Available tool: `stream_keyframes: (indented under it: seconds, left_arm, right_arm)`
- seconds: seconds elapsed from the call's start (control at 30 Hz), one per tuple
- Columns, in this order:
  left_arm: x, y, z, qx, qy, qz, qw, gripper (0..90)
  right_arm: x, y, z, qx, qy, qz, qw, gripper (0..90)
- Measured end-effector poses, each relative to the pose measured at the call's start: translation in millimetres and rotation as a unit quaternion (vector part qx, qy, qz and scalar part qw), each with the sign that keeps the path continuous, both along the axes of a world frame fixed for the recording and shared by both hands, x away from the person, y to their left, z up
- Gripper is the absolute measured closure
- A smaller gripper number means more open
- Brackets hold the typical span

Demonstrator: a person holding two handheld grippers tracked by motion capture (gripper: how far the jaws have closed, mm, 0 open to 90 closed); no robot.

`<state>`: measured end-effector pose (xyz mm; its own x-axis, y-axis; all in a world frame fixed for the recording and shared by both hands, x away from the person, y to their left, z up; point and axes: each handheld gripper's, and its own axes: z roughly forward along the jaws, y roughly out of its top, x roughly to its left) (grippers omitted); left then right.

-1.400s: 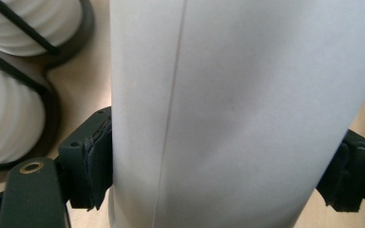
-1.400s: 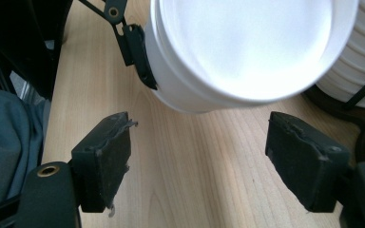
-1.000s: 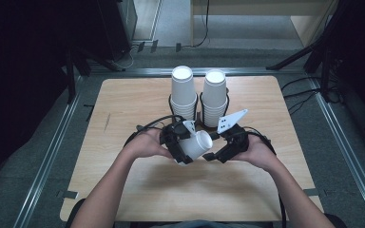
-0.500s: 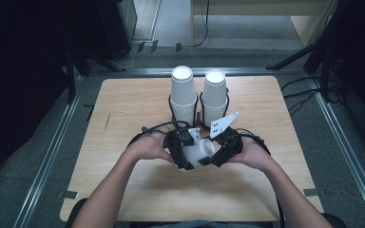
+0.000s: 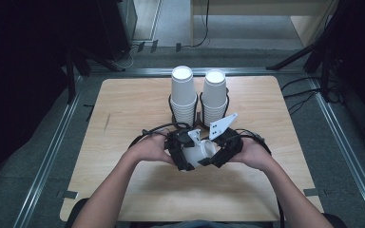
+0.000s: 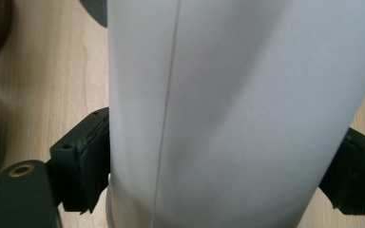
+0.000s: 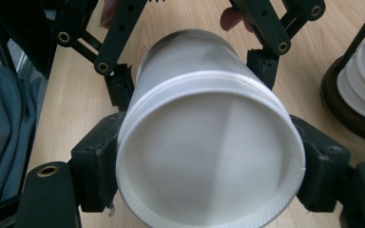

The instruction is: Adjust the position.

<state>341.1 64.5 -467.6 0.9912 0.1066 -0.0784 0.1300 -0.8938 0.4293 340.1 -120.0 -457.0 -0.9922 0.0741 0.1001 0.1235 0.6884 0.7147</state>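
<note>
A white paper cup [image 5: 200,153] lies on its side above the front middle of the table, held between both grippers. My left gripper [image 5: 189,154] is shut on its left part and my right gripper [image 5: 215,153] is shut on its right end. In the left gripper view the cup's wall [image 6: 237,114] stands close up, with the black pads [image 6: 83,161] pressed on either side. In the right gripper view the cup's round end [image 7: 209,190] faces me between my right gripper's [image 7: 209,161] pads. Farther along, the left gripper [image 7: 195,71] clamps it. A ring runs round the cup there; whether two cups are nested I cannot tell.
Two tall stacks of white cups [image 5: 182,90] [image 5: 215,92] stand in dark wire holders at the back middle of the wooden table [image 5: 123,118]. One holder base [image 7: 351,114] lies close to the right of the grippers. Metal rails and a grey floor surround the table.
Both hands have come a little closer together and nearer the person, bringing the cup with them. The right gripper now sits tight around the cup's end.
</note>
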Motion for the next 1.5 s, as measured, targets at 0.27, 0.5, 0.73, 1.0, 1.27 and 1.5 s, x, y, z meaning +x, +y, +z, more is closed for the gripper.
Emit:
stream_keyframes:
  seconds: [0.27,0.5,0.73,1.0,1.27,1.5]
  left_arm:
    - [4.3,7.6,7.0,-0.045,-0.007,0.037,0.9983,0.0]
    - [6.7,18.8,11.0,-0.078,-0.003,0.049,0.9957,0.0]
    - [9.4,28.6,11.8,-0.123,0.006,0.060,0.9906,0.0]
    - [8.1,26.8,7.8,-0.141,0.017,0.056,0.9882,0.0]
    - [3.3,27.1,11.0,-0.176,0.002,0.045,0.9833,3.6]
    - [5.0,27.3,12.3,-0.155,0.015,0.043,0.9868,9.0]
  right_arm:
    - [3.3,-11.0,4.5,0.019,-0.010,-0.014,0.9997,23.6]
    - [4.7,-20.2,9.1,0.037,-0.007,-0.023,0.9990,23.6]
    - [4.0,-27.1,14.3,0.053,-0.009,-0.027,0.9982,23.6]
    - [3.7,-34.2,23.2,0.080,-0.011,-0.032,0.9962,23.6]
    - [1.0,-36.9,33.4,0.122,0.000,-0.028,0.9921,23.6]
    - [3.9,-36.4,28.4,0.109,0.020,-0.029,0.9934,22.6]
